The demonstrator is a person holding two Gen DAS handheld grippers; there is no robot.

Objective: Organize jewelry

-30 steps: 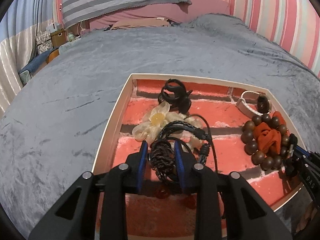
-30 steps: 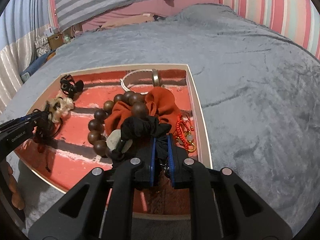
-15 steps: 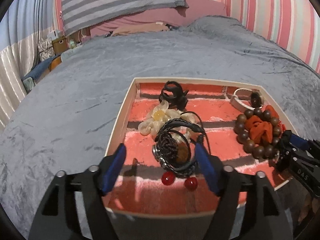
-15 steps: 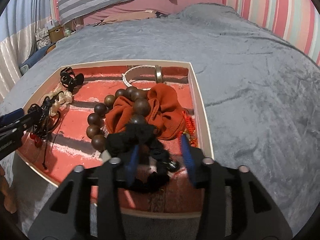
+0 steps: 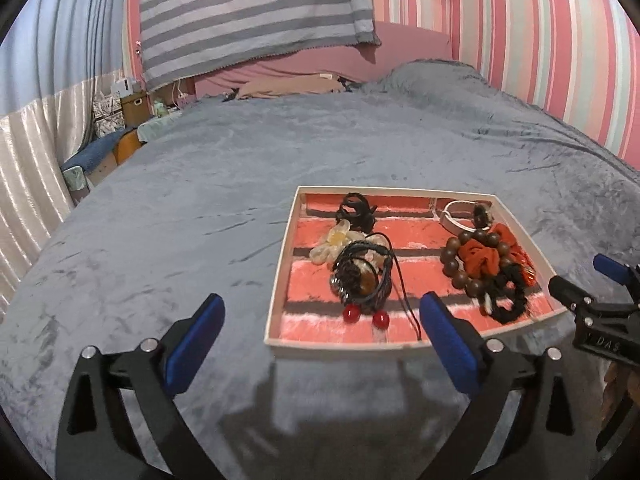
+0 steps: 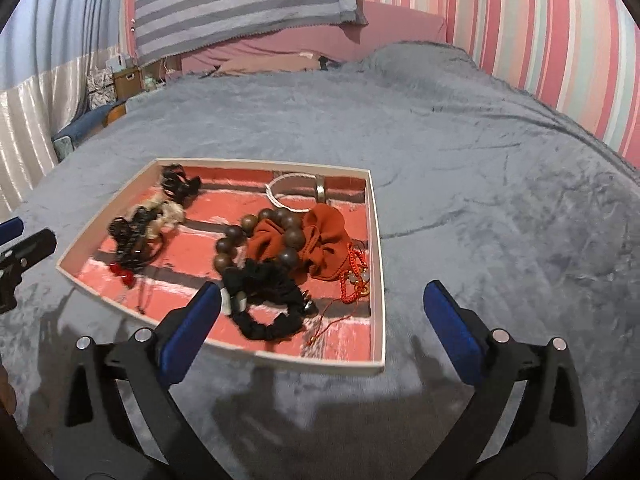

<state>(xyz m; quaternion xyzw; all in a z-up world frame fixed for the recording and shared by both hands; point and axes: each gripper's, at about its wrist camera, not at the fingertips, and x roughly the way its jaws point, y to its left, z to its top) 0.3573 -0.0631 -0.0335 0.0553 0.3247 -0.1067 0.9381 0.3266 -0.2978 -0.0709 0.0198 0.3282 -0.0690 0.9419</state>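
Note:
A shallow cream tray (image 5: 278,280) with a red brick-pattern floor lies on the grey bed; it also shows in the right wrist view (image 6: 378,264). It holds a black braided cord bundle (image 5: 362,276) with two red beads (image 5: 366,316), a cream flower clip (image 5: 334,242), a black claw clip (image 5: 356,210), a brown bead bracelet (image 6: 256,236), an orange scrunchie (image 6: 320,240), a black scrunchie (image 6: 268,292), a red knotted charm (image 6: 356,276) and a white bangle (image 6: 296,192). My left gripper (image 5: 320,340) is open and empty before the tray's near edge. My right gripper (image 6: 322,328) is open and empty above the near right corner.
The grey velvet blanket (image 5: 180,208) covers the bed all around the tray. A striped blanket (image 5: 248,12) hangs at the far end, with a pink striped wall (image 5: 560,48) on the right. Boxes and clutter (image 5: 120,108) stand off the bed's left side.
Both grippers have opened, let go of the black cord bundle and the black scrunchie, and pulled back from the tray. Both pieces now lie in the tray.

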